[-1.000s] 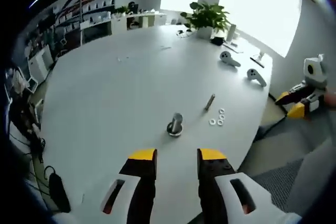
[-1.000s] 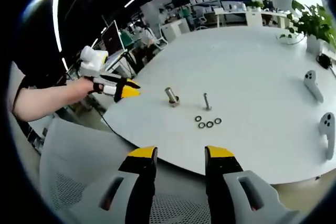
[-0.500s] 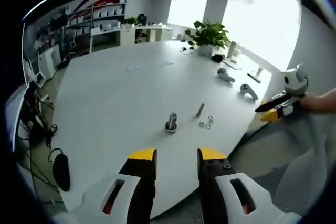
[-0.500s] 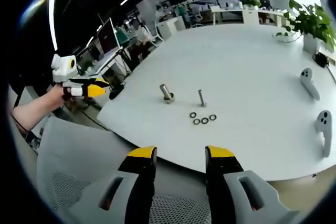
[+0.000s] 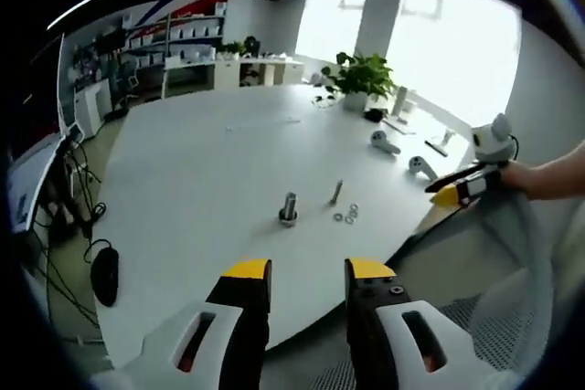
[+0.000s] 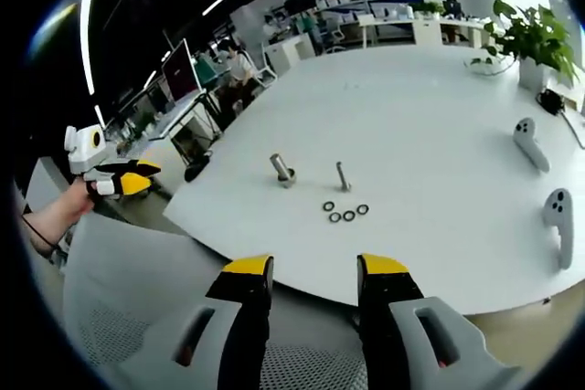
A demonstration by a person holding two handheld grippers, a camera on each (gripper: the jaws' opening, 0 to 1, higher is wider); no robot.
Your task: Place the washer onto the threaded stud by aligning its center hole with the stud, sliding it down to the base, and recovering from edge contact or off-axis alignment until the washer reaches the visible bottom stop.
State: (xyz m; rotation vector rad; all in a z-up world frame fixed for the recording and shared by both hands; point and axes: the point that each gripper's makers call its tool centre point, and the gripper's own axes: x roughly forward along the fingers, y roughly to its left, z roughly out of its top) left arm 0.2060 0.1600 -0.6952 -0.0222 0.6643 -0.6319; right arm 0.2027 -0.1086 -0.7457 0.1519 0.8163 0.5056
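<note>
On white table, upright threaded stud beside 4 flat washers.

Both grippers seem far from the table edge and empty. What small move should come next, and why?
Probably bring the right gripper forward toward the washers. Its jaws stand open with nothing between them, and the washers lie flat on the white table, beside the thin stud. None is picked up yet, so reaching one comes first.

Left gripper and right gripper both off the table, jaws parted, empty.
</note>
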